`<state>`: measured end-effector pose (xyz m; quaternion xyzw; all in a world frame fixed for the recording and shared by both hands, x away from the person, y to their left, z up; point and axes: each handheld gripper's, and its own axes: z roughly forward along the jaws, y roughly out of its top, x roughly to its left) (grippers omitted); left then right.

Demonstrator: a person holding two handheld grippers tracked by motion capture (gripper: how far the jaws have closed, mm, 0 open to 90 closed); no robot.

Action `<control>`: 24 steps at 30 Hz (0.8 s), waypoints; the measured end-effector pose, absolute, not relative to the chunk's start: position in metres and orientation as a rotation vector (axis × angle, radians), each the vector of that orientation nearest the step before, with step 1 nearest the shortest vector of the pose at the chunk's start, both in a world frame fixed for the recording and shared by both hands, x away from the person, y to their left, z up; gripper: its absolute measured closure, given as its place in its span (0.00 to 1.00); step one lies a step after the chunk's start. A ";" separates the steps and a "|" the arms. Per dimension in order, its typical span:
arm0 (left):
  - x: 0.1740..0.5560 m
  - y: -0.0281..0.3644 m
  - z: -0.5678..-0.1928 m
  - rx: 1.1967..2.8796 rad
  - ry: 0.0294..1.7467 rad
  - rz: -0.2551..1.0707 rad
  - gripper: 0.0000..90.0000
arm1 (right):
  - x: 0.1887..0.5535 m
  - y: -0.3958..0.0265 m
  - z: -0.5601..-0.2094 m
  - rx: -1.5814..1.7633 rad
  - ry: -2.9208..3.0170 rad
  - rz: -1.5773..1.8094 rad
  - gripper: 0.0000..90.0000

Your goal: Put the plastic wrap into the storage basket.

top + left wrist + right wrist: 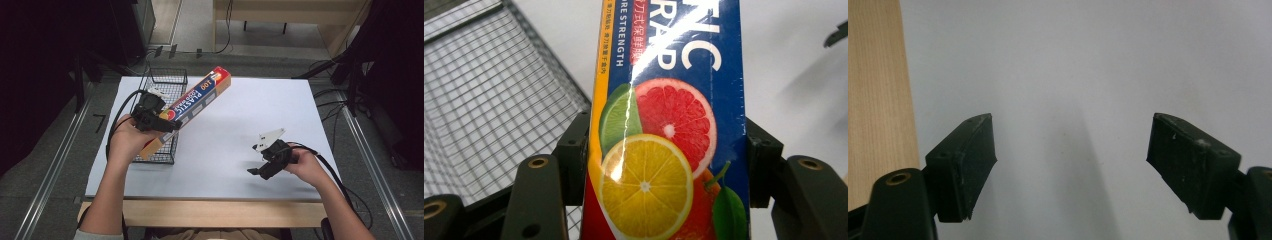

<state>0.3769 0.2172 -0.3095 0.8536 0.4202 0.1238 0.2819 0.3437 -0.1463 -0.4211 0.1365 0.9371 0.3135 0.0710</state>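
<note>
A long blue, red and orange plastic wrap box (pixel 197 100) with citrus fruit pictures is held slanted above the wire basket (pixel 172 80). My left gripper (pixel 167 125) is shut on the box near its lower end. In the left gripper view both black jaws press the sides of the box (pixel 669 125), and the basket (pixel 494 100) lies behind it at the left. My right gripper (pixel 255 167) hovers low over the white tabletop (pixel 240 125) at the right front. Its jaws (pixel 1070 170) stand wide apart with nothing between them.
The black wire basket sits at the left edge of the white tabletop. A wooden table edge (pixel 875 100) runs along the front. Cables (pixel 330 170) trail from both grippers. Dark equipment and table legs stand beyond the far side.
</note>
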 end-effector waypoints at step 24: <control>0.423 0.257 -0.323 2.137 1.568 0.443 0.44 | 0.348 -0.148 -0.422 0.405 2.807 0.981 0.22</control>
